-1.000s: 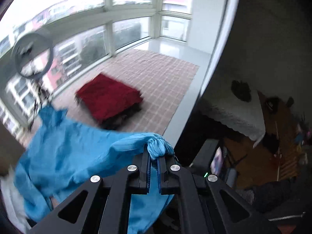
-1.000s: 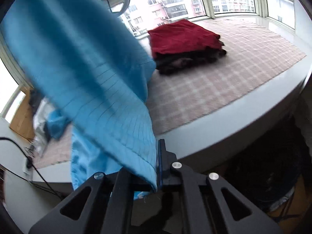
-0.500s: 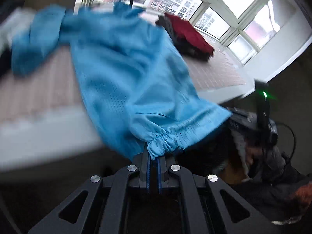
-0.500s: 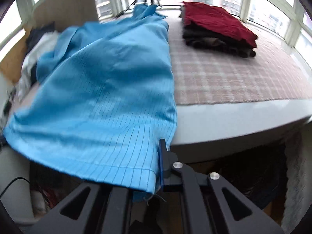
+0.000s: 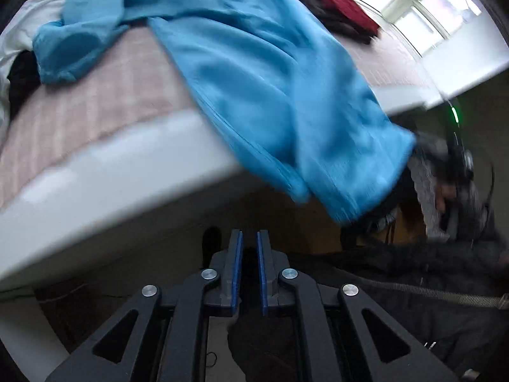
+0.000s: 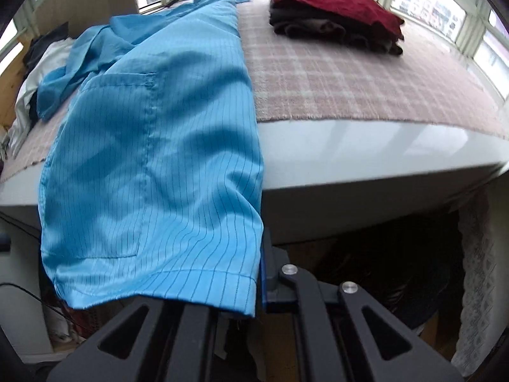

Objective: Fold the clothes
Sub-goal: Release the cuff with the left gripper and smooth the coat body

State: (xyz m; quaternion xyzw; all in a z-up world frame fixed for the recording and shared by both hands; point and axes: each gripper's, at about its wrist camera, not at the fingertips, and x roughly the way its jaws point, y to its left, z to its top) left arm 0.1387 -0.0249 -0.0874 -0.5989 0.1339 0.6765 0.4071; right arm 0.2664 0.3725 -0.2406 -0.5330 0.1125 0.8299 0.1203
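A bright blue pinstriped garment [image 5: 270, 79] lies spread on the checked mat [image 5: 95, 95], and its lower part hangs over the white ledge [image 5: 111, 175]. My left gripper [image 5: 249, 238] sits below the ledge, open, with a narrow gap between the blue pads and nothing in it; the garment's hem is above and to the right of it. In the right wrist view the blue garment [image 6: 159, 159] shows a chest pocket, and its hem corner drapes over my right gripper [image 6: 259, 254], which is shut on it. One finger is hidden under the cloth.
A folded stack with a dark red piece on top [image 6: 334, 3] rests at the far right of the mat [image 6: 350, 79]. White and black clothes [image 6: 31, 73] are heaped at the left end. A person's hand [image 5: 445, 191] shows at the right. Windows run behind.
My left gripper has let go of the gathered hem, opened and dropped below the ledge. The garment has settled flatter on the mat. The right gripper keeps its hold.
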